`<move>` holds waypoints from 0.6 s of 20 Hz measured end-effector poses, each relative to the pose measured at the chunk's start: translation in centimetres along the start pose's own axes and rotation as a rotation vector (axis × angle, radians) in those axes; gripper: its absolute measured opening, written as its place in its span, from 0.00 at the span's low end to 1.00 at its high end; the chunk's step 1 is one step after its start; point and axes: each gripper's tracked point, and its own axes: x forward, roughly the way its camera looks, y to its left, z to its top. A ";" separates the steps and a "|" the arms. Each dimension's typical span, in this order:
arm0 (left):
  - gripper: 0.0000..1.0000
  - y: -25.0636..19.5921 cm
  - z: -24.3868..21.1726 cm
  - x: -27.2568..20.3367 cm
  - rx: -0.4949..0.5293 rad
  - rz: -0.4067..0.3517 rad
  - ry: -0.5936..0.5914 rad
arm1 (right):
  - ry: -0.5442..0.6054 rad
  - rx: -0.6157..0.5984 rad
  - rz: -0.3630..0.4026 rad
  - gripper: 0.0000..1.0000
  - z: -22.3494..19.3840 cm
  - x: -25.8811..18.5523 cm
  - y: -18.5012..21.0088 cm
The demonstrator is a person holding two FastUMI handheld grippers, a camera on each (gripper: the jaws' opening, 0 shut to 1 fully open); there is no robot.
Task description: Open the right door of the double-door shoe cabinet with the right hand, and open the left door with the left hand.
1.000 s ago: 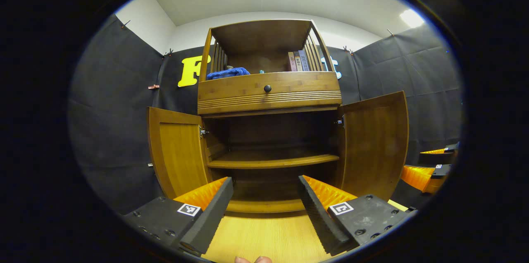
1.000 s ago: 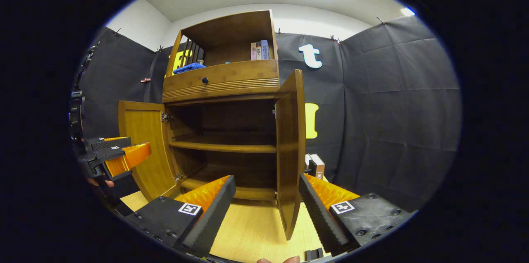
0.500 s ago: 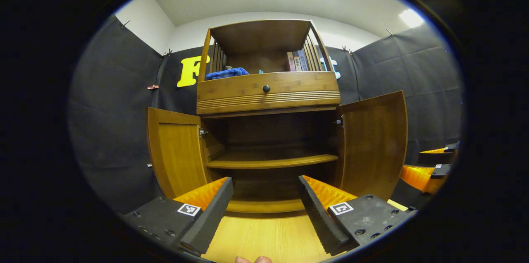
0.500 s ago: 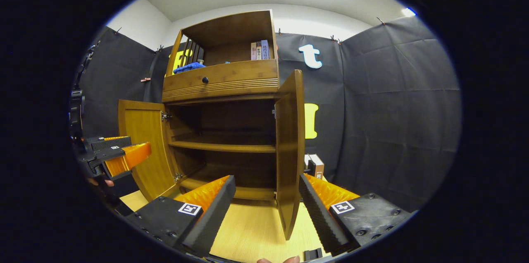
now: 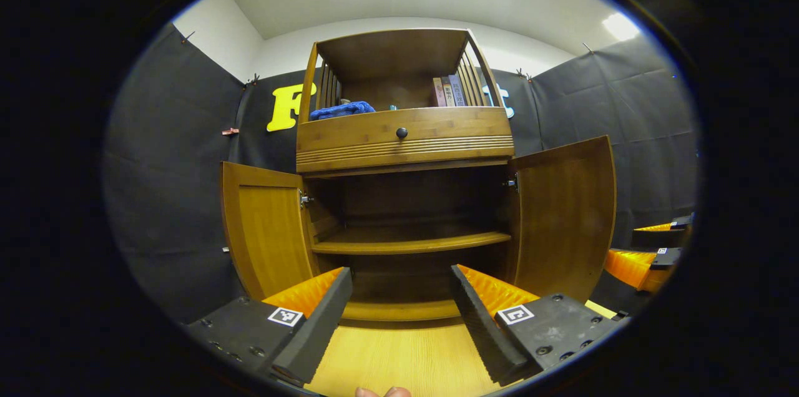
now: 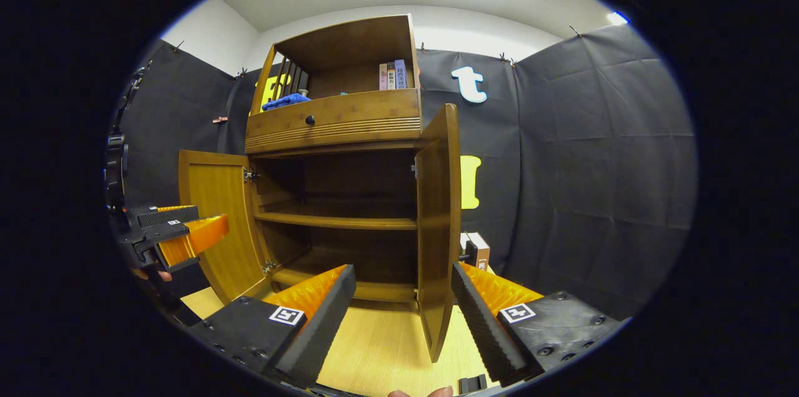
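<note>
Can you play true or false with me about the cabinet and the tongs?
1. Both cabinet doors are open. True: the left door and the right door both stand swung out.
2. The left tongs squeeze a door. False: they are open and hold nothing.
3. Shoes fill the middle shelf. False: it is bare.
4. A blue cloth lies on the top shelf. True.
5. The right tongs are shut. False: they are open, with the right door's edge seen between the fingers, untouched.
</note>
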 end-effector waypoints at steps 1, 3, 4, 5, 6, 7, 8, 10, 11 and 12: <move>0.97 -0.1 0.0 0.0 0.001 0.000 0.000 | 0.000 0.000 -0.001 0.98 0.0 0.1 -0.1; 0.97 -0.1 0.0 0.1 0.002 0.000 0.000 | 0.001 0.000 -0.002 0.98 0.0 0.1 -0.1; 0.97 -0.1 0.0 0.1 0.002 -0.001 -0.001 | 0.000 -0.001 -0.003 0.98 0.0 0.1 -0.1; 0.97 -0.1 0.0 0.2 0.002 -0.002 -0.002 | 0.000 -0.001 -0.004 0.98 0.0 0.1 -0.2; 0.98 -0.2 0.0 0.2 0.003 -0.002 -0.002 | 0.000 -0.002 -0.004 0.98 0.0 0.2 -0.2; 0.97 -0.2 0.0 0.2 0.004 -0.004 -0.002 | 0.000 -0.002 -0.005 0.98 0.0 0.2 -0.2; 0.97 -0.2 0.0 0.2 0.005 -0.005 -0.002 | 0.000 -0.001 -0.004 0.98 0.0 0.2 -0.1; 0.97 -0.2 0.0 0.2 0.007 -0.006 -0.003 | 0.001 -0.004 -0.004 0.98 -0.1 0.2 0.0; 0.97 -0.2 0.0 0.2 0.007 -0.007 -0.001 | 0.002 -0.004 -0.003 0.98 -0.1 0.2 0.0; 0.98 -0.2 -0.2 0.2 0.007 -0.008 0.000 | 0.002 -0.003 -0.004 0.98 -0.1 0.2 0.0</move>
